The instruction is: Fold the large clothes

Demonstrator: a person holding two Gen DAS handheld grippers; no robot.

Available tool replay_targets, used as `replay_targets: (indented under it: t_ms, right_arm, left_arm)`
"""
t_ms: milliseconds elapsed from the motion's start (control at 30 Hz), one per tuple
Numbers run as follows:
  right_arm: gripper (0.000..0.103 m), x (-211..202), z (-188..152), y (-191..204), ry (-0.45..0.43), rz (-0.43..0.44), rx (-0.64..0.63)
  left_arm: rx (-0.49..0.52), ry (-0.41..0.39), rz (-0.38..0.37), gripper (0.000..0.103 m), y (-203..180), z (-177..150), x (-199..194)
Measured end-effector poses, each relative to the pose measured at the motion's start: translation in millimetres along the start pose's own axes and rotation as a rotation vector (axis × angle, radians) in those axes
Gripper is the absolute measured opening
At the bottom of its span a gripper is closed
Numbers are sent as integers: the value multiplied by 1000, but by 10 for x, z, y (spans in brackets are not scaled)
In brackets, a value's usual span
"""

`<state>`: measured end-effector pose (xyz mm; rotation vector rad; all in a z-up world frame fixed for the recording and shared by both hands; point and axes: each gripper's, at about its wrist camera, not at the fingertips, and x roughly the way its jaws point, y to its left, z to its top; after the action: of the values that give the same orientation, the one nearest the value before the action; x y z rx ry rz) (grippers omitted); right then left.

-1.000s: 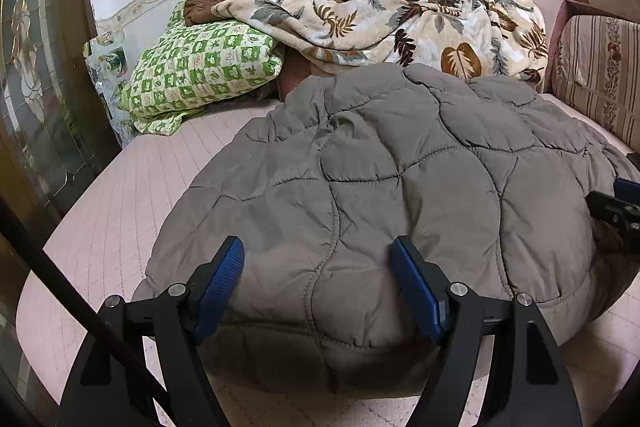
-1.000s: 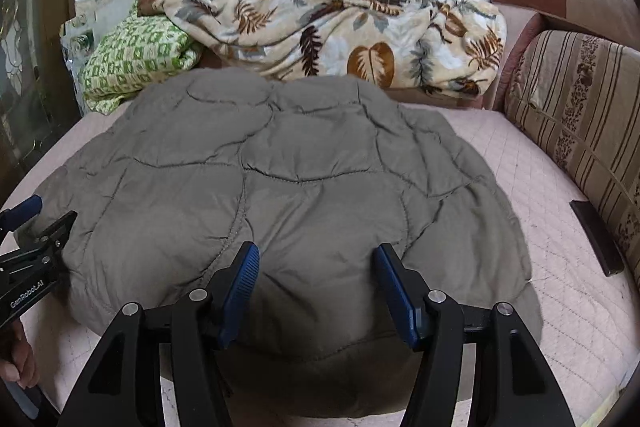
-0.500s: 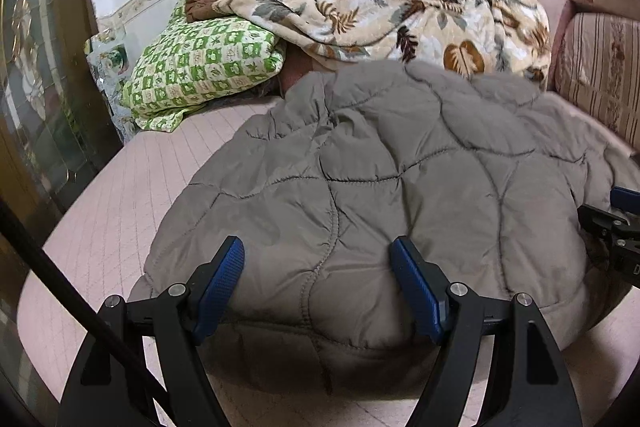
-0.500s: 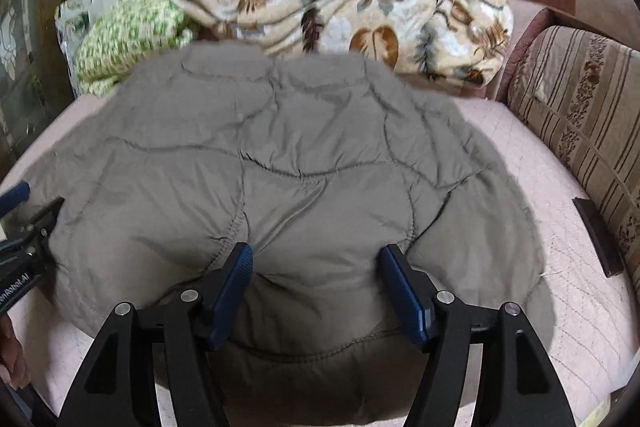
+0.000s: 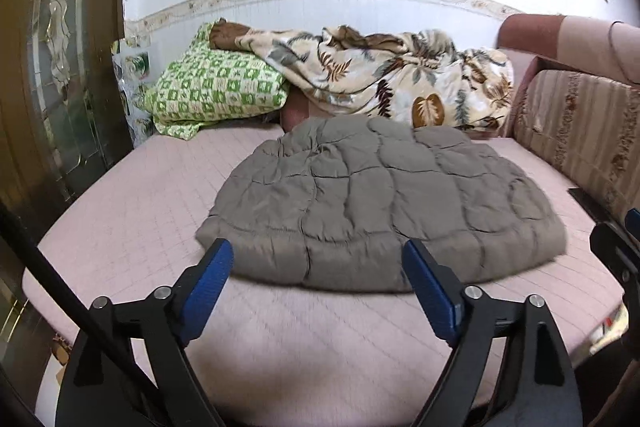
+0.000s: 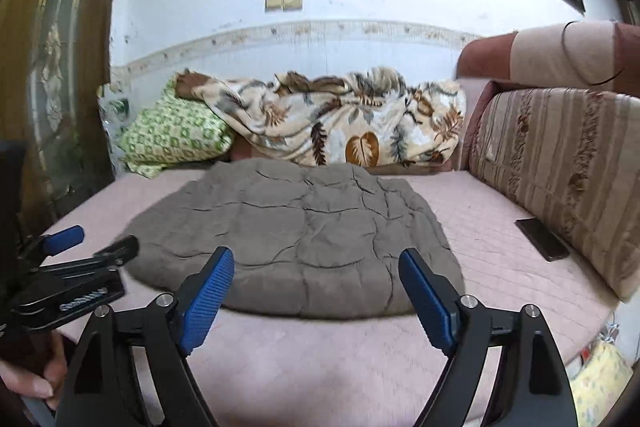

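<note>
Pink bedding covers the bed, where the grey quilted coat is laid folded at the middle, presumably released. Both the left tool and right tool are seen opening wide, nothing between them. Bare bed is left along the near edge for repositioning.

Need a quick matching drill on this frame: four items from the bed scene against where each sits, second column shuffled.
Items:
1. grey quilted coat
2. green checked pillow
3. leaf-print blanket
4. dark phone

Places:
A. bunched along the back wall, partly over the pillow
B. flat on the pink mattress, centre
C. back left corner by the door
D. right side, beside the striped cushion

Pairs: 1-B, 2-C, 3-A, 4-D
</note>
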<state>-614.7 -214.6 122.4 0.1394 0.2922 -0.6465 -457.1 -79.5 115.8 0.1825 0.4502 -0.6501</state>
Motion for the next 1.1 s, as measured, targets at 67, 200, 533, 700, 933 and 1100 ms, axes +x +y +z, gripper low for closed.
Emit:
replay_targets:
  t_ms: [67, 200, 533, 700, 933, 1100]
  right_arm:
    - [92, -247, 22, 55, -21, 38, 7]
    - [96, -599, 115, 176, -81, 67, -23]
    - [101, -630, 67, 270, -42, 39, -21]
    - [102, -598, 34, 261, -25, 17, -26]
    - [102, -478, -14, 187, 26, -10, -3]
    - [102, -402, -57, 142, 56, -10, 12]
  left_arm:
    - [6, -14, -10, 89, 3, -24, -199]
    - [30, -53, 1, 94, 13, -12, -579]
    - [29, -41, 48, 100, 108, -36, -739]
    - [14, -30, 50, 100, 162, -50, -674]
    - [49, 1, 81, 100, 127, -50, -564]
    - [83, 28, 86, 100, 80, -67, -497]
